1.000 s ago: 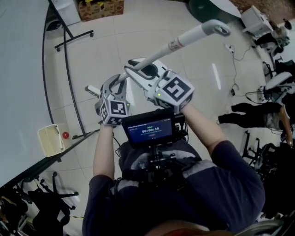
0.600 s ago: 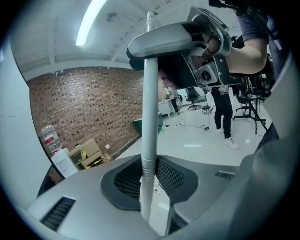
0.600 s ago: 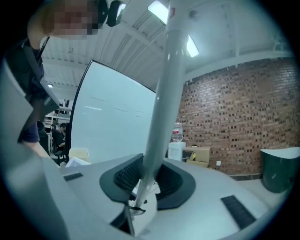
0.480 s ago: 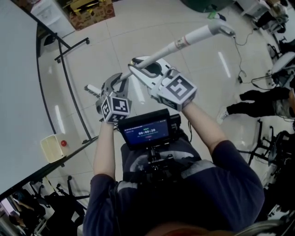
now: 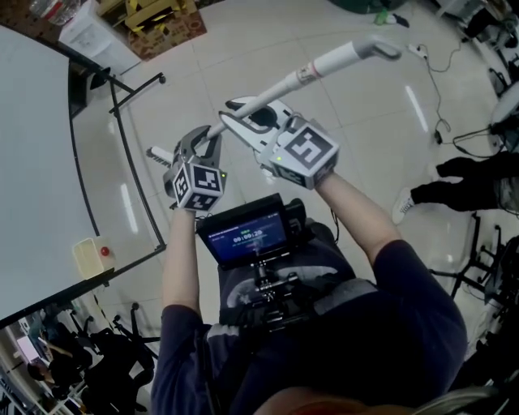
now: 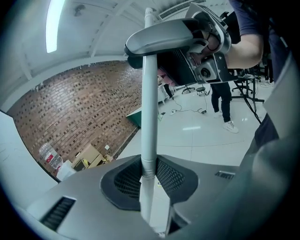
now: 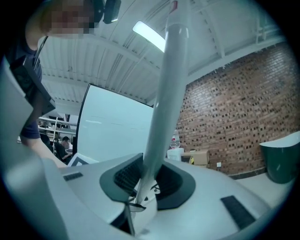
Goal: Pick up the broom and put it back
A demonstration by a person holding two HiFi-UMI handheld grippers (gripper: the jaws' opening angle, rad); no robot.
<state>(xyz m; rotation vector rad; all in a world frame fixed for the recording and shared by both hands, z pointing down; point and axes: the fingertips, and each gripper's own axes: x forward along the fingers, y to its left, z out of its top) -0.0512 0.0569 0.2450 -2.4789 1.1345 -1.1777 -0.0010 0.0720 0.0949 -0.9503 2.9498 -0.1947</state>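
Observation:
The broom's white handle (image 5: pixel 324 63) slants from lower left to upper right over the tiled floor in the head view; its brush end is hidden. My left gripper (image 5: pixel 207 139) is shut on the lower part of the handle. My right gripper (image 5: pixel 243 113) is shut on it just above. In the left gripper view the handle (image 6: pixel 149 117) rises from between the dark pads (image 6: pixel 173 176), with the right gripper (image 6: pixel 164 40) clamped higher up. In the right gripper view the handle (image 7: pixel 166 93) stands between the pads (image 7: pixel 126 176).
A whiteboard (image 5: pixel 32 162) on a black wheeled stand (image 5: pixel 130 146) fills the left, with a small tray (image 5: pixel 87 257) on its ledge. A cardboard box (image 5: pixel 162 20) sits at the back. Cables (image 5: pixel 442 121) and a person's legs (image 5: pixel 462 182) are at right. A green bin (image 7: pixel 281 161) stands by the brick wall (image 7: pixel 234 108).
Both grippers and the broom have travelled across the floor together; the whiteboard and floor have slid past in the head view. Both grips look unchanged.

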